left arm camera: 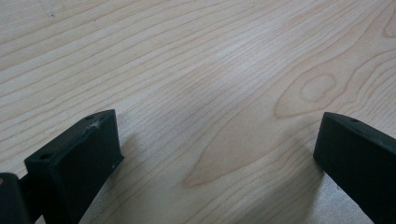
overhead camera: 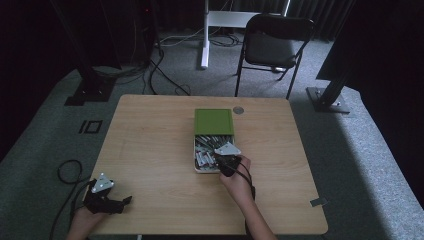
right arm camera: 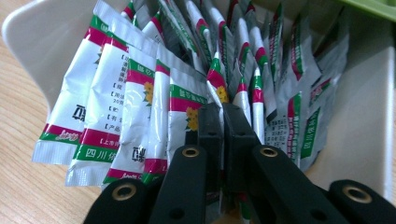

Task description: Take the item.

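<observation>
A white box packed with several white, red and green sachets sits at the middle of the wooden table. Its green lid lies against the box's far end. My right gripper is at the box's near right corner. In the right gripper view the jaws of my right gripper are pressed together among the sachets, with a thin sachet edge pinched between them. My left gripper rests at the table's near left corner. The left gripper is open over bare wood.
A small round grey disc lies on the table just right of the lid. Beyond the far edge stands a black folding chair. Black stand feet and a looped cable are on the carpet at the left.
</observation>
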Available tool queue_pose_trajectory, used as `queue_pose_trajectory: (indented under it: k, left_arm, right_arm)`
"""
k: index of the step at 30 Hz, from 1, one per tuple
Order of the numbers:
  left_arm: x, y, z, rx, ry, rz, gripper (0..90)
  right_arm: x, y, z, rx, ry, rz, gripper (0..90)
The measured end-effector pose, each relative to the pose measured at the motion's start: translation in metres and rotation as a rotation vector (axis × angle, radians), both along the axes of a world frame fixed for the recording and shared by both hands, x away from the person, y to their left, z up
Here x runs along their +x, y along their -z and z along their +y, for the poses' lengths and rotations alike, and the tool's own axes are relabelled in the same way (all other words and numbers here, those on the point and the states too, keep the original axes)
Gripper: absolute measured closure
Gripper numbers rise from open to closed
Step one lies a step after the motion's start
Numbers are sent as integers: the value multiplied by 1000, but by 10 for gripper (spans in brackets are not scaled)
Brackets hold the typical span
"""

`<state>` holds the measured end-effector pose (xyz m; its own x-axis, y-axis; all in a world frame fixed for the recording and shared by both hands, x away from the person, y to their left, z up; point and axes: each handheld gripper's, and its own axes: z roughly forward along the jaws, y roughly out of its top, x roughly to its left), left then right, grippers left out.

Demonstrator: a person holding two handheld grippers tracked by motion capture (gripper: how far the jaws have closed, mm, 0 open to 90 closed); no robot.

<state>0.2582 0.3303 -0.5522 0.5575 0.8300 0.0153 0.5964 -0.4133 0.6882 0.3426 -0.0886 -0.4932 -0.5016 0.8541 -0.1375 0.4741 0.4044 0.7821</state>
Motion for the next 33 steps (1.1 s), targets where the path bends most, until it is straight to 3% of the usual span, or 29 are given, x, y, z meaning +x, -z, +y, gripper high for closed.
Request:
queue_pose_trajectory:
  k: [6, 24, 33]
  left_arm:
    - [0, 0, 0, 0, 0, 0, 14]
    - [0, 0, 0, 1, 1, 0, 14]
    - [0, 0, 0, 2, 1, 1, 14]
  right_arm:
    - [-3, -5, -4, 43, 3, -4, 882]
    - [-12, -41, -14, 143, -21, -47, 883]
    - [-13, -66, -27, 203, -26, -89, 884]
